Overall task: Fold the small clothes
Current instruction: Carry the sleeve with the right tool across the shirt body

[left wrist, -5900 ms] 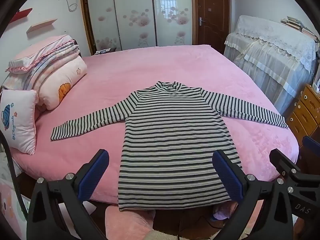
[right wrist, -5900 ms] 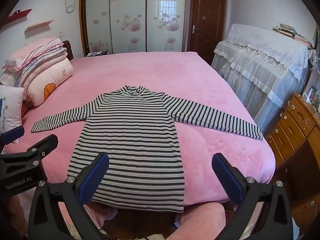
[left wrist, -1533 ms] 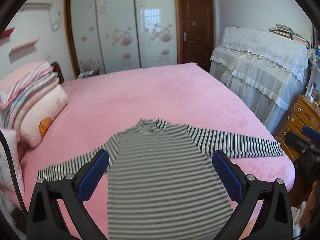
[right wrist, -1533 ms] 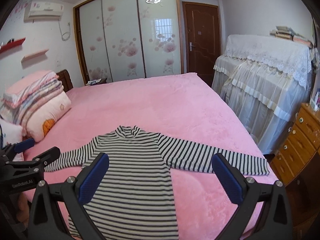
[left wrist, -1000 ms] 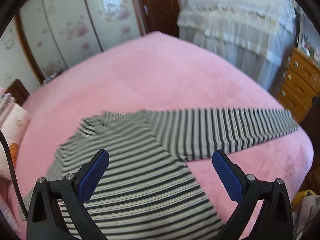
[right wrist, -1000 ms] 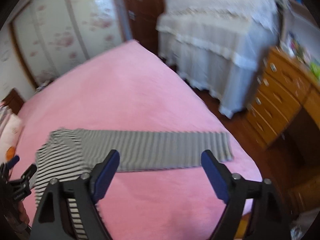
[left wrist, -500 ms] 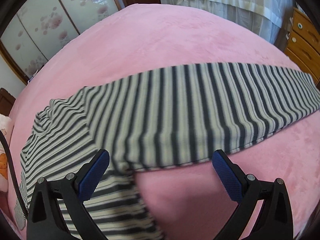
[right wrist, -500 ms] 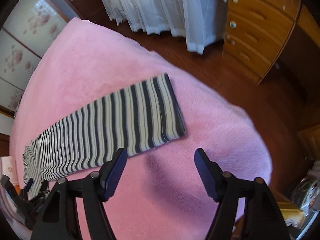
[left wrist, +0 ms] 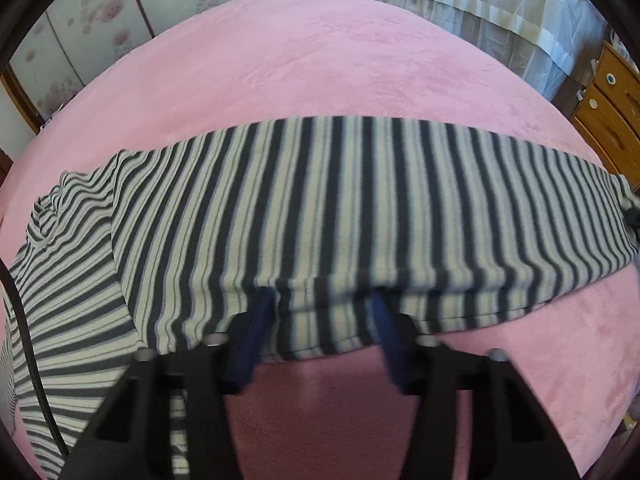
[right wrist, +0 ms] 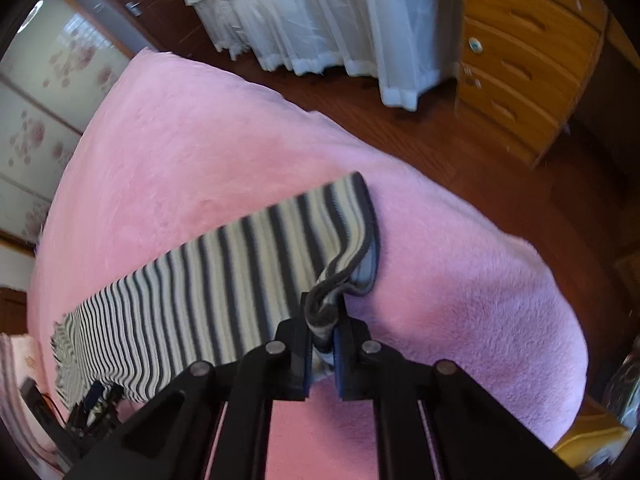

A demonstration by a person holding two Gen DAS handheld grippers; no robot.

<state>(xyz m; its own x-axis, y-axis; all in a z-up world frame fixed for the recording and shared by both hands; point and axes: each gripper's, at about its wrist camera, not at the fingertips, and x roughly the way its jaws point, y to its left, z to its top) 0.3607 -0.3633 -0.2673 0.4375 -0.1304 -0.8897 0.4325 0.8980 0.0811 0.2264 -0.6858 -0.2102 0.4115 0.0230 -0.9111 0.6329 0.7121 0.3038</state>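
Observation:
A black-and-white striped long-sleeved shirt (left wrist: pixel 320 200) lies flat on the pink bed (left wrist: pixel 320 60), one sleeve stretched out toward the right. My left gripper (left wrist: pixel 320 312) is down on the near edge of that sleeve about halfway along. Its jaws are closing and push the cloth into a ridge between the blue pads (left wrist: pixel 256 320). In the right wrist view the sleeve (right wrist: pixel 240 264) ends in a dark cuff (right wrist: pixel 352 216). My right gripper (right wrist: pixel 322 332) is closing, with the near corner of the cuff pinched and curled up between its fingers.
The bed's rounded edge (right wrist: pixel 520 280) drops to a wooden floor (right wrist: pixel 520 208) just beyond the cuff. A wooden chest of drawers (right wrist: pixel 520 60) and a white lace-draped piece of furniture (right wrist: pixel 320 20) stand past it. Flowered wardrobe doors (left wrist: pixel 100 40) line the far wall.
Both grippers have sunk a little further onto the sleeve and drawn their jaws in. The right one has taken hold of the cuff's corner; the left one has gathered the sleeve's near edge.

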